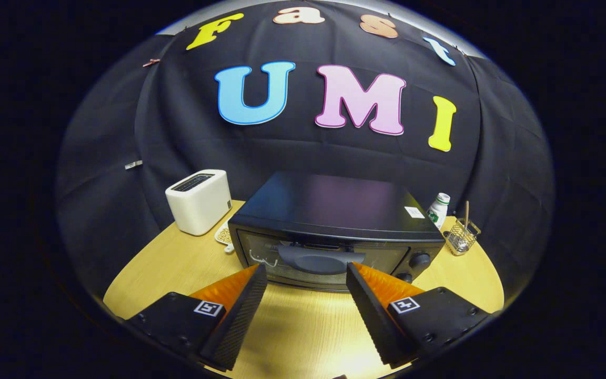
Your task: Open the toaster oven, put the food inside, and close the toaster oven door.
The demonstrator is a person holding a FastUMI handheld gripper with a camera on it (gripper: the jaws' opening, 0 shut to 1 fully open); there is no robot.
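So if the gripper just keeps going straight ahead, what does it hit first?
Most likely the oven door, near its handle. The gripper is open, and the shut door sits just ahead of its fingers, though the exact gap is unclear.

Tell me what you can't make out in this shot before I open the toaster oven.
- Gripper view: the toaster oven's inside, dim behind its glass door.
- The flat pale item behind the white toaster, mostly hidden by both appliances.
- The wire basket's contents, too small.
- The food: I can't identify it.
- The claw is open, holding nothing.
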